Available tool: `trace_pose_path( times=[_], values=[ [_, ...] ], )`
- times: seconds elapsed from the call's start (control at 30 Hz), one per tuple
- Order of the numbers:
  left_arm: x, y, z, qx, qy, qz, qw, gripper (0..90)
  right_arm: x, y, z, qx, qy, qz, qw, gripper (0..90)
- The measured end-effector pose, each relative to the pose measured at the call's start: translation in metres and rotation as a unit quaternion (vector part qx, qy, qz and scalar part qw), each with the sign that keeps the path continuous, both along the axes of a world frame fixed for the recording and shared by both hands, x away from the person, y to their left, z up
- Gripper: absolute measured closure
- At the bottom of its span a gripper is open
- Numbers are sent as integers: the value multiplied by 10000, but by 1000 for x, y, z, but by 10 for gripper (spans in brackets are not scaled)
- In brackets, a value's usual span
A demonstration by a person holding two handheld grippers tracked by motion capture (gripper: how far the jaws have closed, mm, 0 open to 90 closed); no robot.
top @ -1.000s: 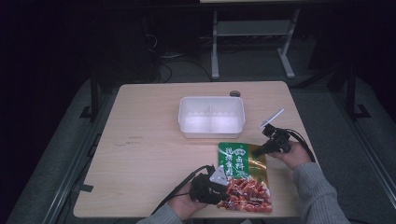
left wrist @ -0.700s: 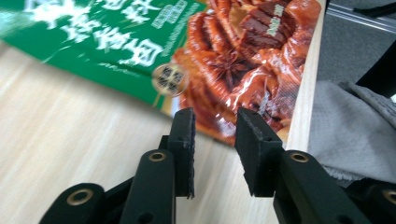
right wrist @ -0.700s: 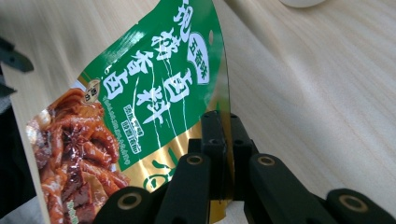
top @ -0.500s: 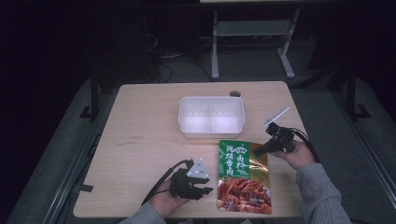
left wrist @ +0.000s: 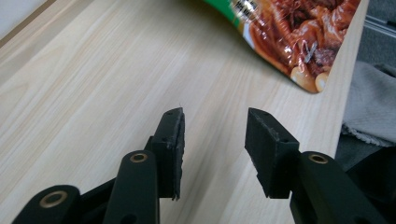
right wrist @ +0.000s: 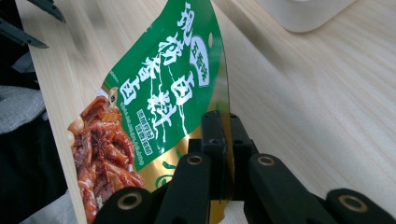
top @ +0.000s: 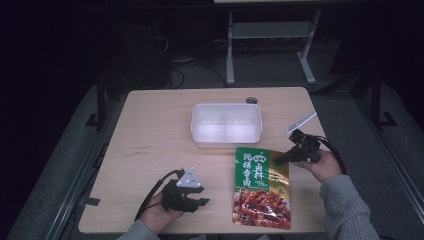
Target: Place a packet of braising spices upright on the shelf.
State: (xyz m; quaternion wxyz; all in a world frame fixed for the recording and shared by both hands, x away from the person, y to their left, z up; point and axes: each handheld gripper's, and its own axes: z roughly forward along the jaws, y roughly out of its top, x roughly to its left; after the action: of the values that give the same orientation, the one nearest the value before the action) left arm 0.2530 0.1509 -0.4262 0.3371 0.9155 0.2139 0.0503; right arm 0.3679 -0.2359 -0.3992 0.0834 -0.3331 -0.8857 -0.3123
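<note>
I work in a lab-type recording space: a bare wooden desk (top: 150,150) stands on grey flooring (top: 60,175) in a dark room, with loose cables (top: 175,75) and a metal equipment stand (top: 267,45) behind.

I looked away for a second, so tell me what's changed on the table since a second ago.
The left tool let go of the sauce packet and drew back leftward; it now hangs open over bare table. The right tool stays shut on the packet's edge. The white container hasn't moved.
</note>
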Motion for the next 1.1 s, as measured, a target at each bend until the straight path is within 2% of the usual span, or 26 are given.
trace_pose_path(
  times=[0.2,0.33,0.53,0.7,1.1],
  values=[
    [1,6,-4,50,-34,43,10000,510,-3,0,8,-27,-42,13,10000,894],
    [3,11,-10,-58,22,179,9998,448,-7,-2,15,14,-104,4,9999,894],
    [5,15,-11,-68,-32,293,9995,393,-13,-7,29,59,-256,-3,9997,895],
    [6,18,-10,-89,-94,342,9993,378,-17,-10,41,105,-381,16,9992,895],
    [7,24,-8,-150,-210,452,9986,379,-24,-9,61,152,-506,110,9985,896]
  ],
)
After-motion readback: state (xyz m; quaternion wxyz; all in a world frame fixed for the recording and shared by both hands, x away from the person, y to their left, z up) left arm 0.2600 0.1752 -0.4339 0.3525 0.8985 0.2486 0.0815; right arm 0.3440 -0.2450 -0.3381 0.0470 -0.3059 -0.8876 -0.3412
